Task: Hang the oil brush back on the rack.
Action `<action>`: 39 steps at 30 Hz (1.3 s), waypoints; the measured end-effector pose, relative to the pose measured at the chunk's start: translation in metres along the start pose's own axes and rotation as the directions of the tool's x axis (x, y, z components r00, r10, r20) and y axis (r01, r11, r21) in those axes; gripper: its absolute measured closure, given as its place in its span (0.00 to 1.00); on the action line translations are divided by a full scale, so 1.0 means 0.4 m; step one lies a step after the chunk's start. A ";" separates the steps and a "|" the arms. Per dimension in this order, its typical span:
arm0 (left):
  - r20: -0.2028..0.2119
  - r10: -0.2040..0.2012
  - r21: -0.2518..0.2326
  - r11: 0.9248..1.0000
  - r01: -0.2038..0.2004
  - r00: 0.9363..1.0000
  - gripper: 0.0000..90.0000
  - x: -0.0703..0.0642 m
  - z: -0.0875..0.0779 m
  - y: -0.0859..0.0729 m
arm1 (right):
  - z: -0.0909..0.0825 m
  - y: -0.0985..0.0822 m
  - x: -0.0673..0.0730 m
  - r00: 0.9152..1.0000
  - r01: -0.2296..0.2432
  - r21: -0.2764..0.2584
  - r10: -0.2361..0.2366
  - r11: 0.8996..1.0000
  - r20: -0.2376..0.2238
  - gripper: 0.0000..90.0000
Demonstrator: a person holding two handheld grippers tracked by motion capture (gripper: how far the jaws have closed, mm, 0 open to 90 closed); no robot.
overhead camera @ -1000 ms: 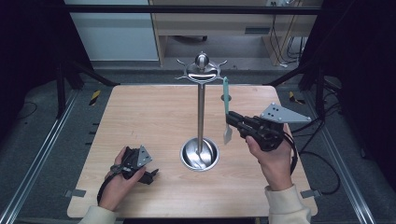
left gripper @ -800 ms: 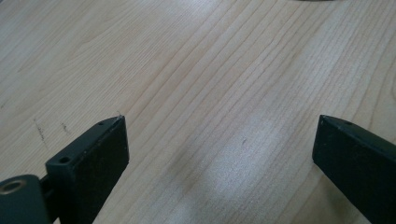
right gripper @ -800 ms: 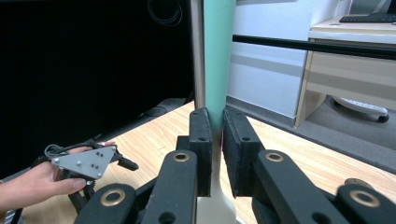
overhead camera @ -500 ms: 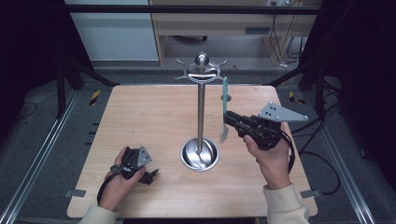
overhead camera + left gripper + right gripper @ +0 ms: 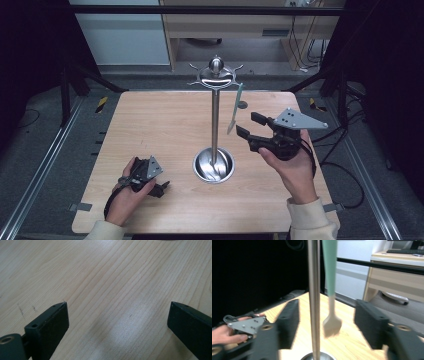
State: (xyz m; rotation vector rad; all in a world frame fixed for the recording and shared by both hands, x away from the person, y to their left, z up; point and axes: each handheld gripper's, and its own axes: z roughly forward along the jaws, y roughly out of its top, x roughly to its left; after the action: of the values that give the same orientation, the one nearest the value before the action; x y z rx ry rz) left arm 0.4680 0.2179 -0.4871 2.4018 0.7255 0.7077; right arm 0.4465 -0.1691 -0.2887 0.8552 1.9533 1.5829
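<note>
we count one wooden table, one metal stand and one brush with a pale green handle. the stand has one upright pole rising from one round dished base near the table's middle, and a ring of hooks with a ball on top. the brush hangs from a hook on the stand's right side, bristles down, clear of the table and just beside the pole.

there are two grippers, one in each of the person's two hands. the right gripper is held above the table to the right of the stand, pointing at the brush. its two jaws stand wide apart with nothing between them touching; in the right gripper view the brush head and the pole both sit in the gap ahead of the jaws.

the left gripper rests low at the near left of the table, well apart from the stand. in the left gripper view its two jaws are spread wide over bare wood, holding nothing.
</note>
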 end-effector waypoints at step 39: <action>-0.010 -0.005 -0.010 1.000 0.005 1.000 0.04 0.007 -0.005 0.001 | -0.074 -0.097 -0.078 0.979 -0.011 0.154 -0.020 0.988 0.203 0.07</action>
State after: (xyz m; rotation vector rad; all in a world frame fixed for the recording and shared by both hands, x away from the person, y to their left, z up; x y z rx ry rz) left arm 0.4691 0.2200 -0.4847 2.3877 0.7302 0.7208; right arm 0.4405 -0.2169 -0.3208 1.0312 1.9449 1.2972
